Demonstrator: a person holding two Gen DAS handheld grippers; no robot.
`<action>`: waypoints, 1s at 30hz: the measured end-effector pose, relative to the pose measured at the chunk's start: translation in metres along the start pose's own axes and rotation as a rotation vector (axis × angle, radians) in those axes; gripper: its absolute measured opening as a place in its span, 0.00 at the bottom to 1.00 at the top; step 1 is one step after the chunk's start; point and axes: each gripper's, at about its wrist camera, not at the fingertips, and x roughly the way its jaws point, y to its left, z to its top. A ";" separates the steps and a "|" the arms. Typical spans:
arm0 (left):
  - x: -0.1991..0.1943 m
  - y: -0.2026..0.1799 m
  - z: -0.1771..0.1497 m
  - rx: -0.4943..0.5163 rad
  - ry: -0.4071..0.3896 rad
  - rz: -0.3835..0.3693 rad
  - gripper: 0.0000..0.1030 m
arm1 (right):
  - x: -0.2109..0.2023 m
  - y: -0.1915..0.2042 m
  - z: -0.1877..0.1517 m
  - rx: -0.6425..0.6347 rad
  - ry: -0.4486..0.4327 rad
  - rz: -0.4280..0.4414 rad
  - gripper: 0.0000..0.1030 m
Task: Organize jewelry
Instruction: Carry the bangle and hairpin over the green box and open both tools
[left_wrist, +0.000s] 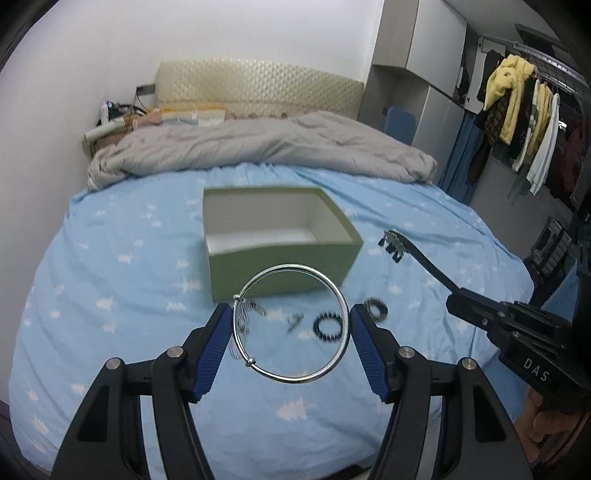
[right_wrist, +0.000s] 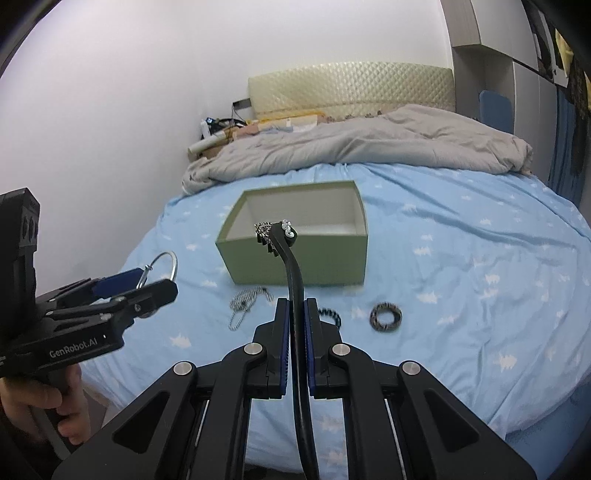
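Jewelry is what we are sorting here, and 2 pieces are already off the bed (left_wrist: 110, 229). Our left gripper (left_wrist: 291, 325) holds the silver bangle (left_wrist: 291, 323) across its width, the jaws spread wide with a blue pad pressing on each side of the ring. Our right gripper (right_wrist: 295, 314) has its jaws drawn narrow on the black choker (right_wrist: 295, 280), whose band curves up and forward so that its sparkly pendant (right_wrist: 275, 234) hangs in front of the green box (right_wrist: 295, 266).

We judge the step in hand to be carrying both pieces to the open box, which looks empty. To do it well, we would keep the bangle level and the squeeze steady, since a round metal ring can pivot or slip between flat pads. We would bring it over the opening, past the near wall, before easing the jaws apart. The choker is long and floppy, so we would lower the pendant end in first and let the band follow, rather than drop it across the rim.

The rest lies on the blue sheet between the box and us: a ball chain (right_wrist: 243, 302) to the left, a black beaded bracelet (left_wrist: 327, 326) partly hidden behind the right jaws, and a dark braided ring (right_wrist: 386, 317) to the right.
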 end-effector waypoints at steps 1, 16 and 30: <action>0.000 0.001 0.004 -0.001 -0.007 0.000 0.63 | 0.000 0.000 0.004 0.000 -0.004 0.001 0.05; 0.071 0.017 0.081 -0.012 -0.010 0.010 0.63 | 0.065 -0.013 0.077 0.021 0.009 0.052 0.05; 0.208 0.065 0.122 -0.045 0.135 0.050 0.63 | 0.199 -0.035 0.111 0.010 0.183 0.052 0.05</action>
